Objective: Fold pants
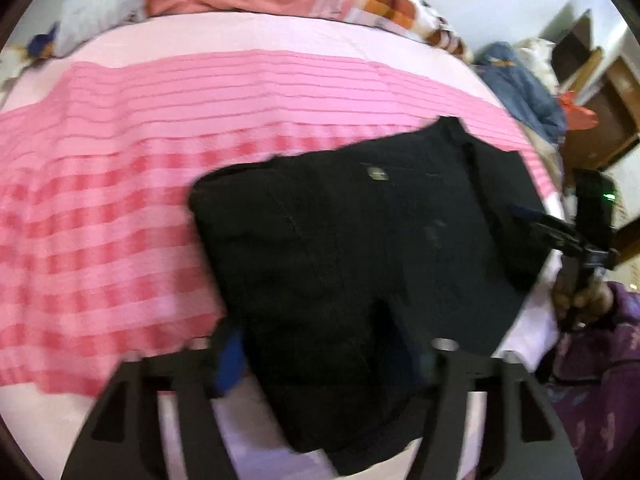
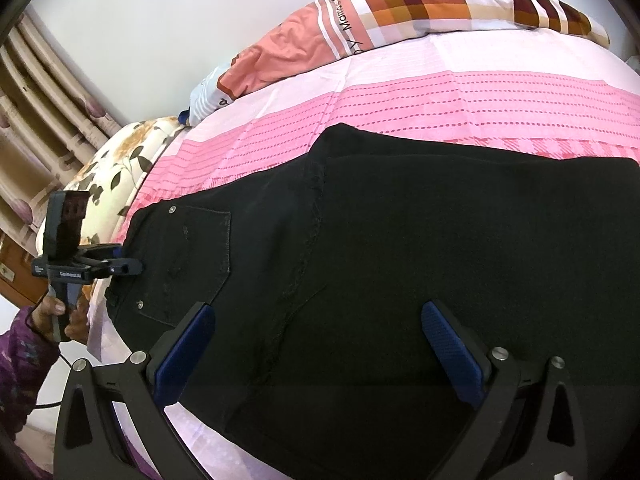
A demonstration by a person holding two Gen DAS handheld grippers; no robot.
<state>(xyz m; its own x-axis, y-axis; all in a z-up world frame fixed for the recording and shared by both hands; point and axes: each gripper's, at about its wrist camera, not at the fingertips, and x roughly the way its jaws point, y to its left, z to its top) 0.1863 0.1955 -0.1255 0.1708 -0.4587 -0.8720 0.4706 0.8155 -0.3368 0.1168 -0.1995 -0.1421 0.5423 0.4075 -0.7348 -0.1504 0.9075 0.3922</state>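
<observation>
My right claw (image 2: 316, 350) stands wide open over the black pants (image 2: 400, 264), its two blue ribbed pads (image 2: 452, 354) spread well apart with dark cloth lying flat beneath them; nothing is pinched. My left claw (image 1: 324, 360) is blurred in its own view, jaws apart too, the folded edge of the pants sitting between the fingers; I cannot tell whether a pad touches the cloth, but it is not clamped. From the right side, that left claw shows at the waistband end, its tip just at the fabric's edge, my hand (image 2: 60, 316) in a purple patterned sleeve wrapped round its handle.

The pants lie folded into a thick, roughly rectangular slab on the bed, matte heavy weave, a stitched back pocket (image 2: 188, 256) with metal rivets facing up. Under them is a pink sheet (image 2: 440, 108) with dotted lines and checked bands, smooth and taut. A patchwork pillow (image 2: 420, 4) of orange and brown squares rests at the far edge.
</observation>
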